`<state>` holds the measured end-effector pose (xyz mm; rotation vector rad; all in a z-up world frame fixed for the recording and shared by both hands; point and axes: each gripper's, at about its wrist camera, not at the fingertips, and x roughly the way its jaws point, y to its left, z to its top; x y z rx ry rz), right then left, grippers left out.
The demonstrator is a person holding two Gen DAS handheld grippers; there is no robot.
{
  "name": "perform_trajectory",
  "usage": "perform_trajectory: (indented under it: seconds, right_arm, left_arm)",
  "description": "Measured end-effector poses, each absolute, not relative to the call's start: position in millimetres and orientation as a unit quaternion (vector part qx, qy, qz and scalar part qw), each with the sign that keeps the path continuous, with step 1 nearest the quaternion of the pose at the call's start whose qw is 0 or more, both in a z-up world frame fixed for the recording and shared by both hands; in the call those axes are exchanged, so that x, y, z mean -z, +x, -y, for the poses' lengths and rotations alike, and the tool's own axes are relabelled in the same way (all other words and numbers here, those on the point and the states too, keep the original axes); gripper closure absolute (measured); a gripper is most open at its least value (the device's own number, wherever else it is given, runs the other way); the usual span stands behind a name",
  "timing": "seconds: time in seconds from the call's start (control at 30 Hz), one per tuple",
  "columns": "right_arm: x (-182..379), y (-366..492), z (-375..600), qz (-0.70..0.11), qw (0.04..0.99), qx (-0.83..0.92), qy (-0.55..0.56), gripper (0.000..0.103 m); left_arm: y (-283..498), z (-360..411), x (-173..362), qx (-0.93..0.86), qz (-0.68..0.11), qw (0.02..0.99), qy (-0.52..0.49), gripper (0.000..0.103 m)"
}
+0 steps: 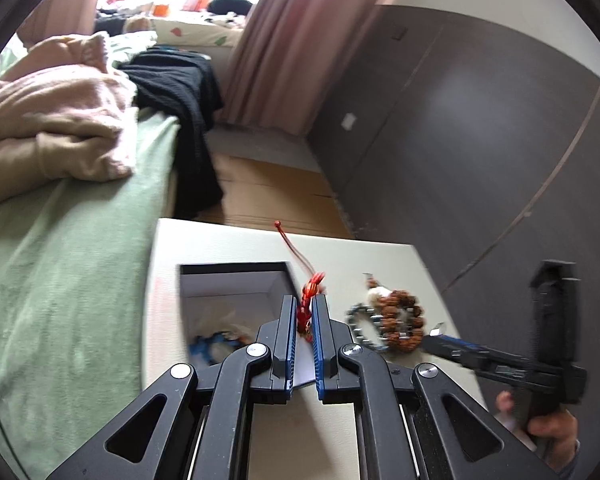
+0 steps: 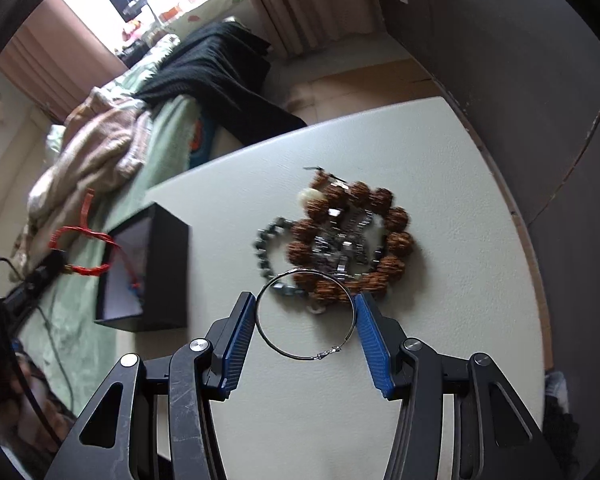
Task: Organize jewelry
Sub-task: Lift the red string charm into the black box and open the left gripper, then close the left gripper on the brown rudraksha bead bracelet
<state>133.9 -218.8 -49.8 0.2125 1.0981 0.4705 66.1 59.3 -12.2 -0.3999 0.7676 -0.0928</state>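
My left gripper (image 1: 305,322) is clamped on the red cord bracelet (image 1: 307,304), low centre of the left view, just right of the black box (image 1: 236,276). My right gripper (image 2: 306,320) is spread wide around the thin silver hoop (image 2: 306,314) lying on the bench (image 2: 460,200), below the brown bead bracelet (image 2: 360,236) at mid-frame.

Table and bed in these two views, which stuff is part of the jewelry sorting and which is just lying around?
Part of the job:
red cord bracelet, clamped in the left tongs
thin wire bangle, between the open right tongs
brown bead bracelet
grey chain bracelet
black box

Lying about:
black garment
pink blanket
curtain
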Motion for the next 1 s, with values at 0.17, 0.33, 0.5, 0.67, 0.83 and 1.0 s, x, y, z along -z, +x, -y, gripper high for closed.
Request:
perform_trajectory:
  seconds: [0.17,0.33,0.5,0.67,0.83,1.0]
  right_arm:
    - [34,122,198,-0.481,0.818,-0.277,0.152,0.051]
    - [23,116,162,-0.456,0.813,-0.316,0.179,0.051]
    - [19,115,130,-0.435,0.795,-0.359,0.222,0.050]
    - [27,118,117,-0.462,0.772,-0.362,0.244,0.014]
    - [20,111,139,-0.463,0.790,-0.330,0.229,0.014]
    - [23,105,165,-0.466,0.807,-0.299,0.207,0.014]
  left_arm:
    - [60,-83,13,0.013,-0.364,0.901,-0.236,0.036]
    - [48,-99,4,-0.014,-0.330,0.909,-0.253,0.025]
    - [47,-110,8,-0.036,-0.327,0.906,-0.264,0.025]
    - [48,-111,10,-0.035,-0.329,0.904,-0.271,0.025]
    - [51,-100,9,-0.021,-0.330,0.904,-0.271,0.025]
    - [52,-81,10,-0.016,-0.339,0.909,-0.242,0.025]
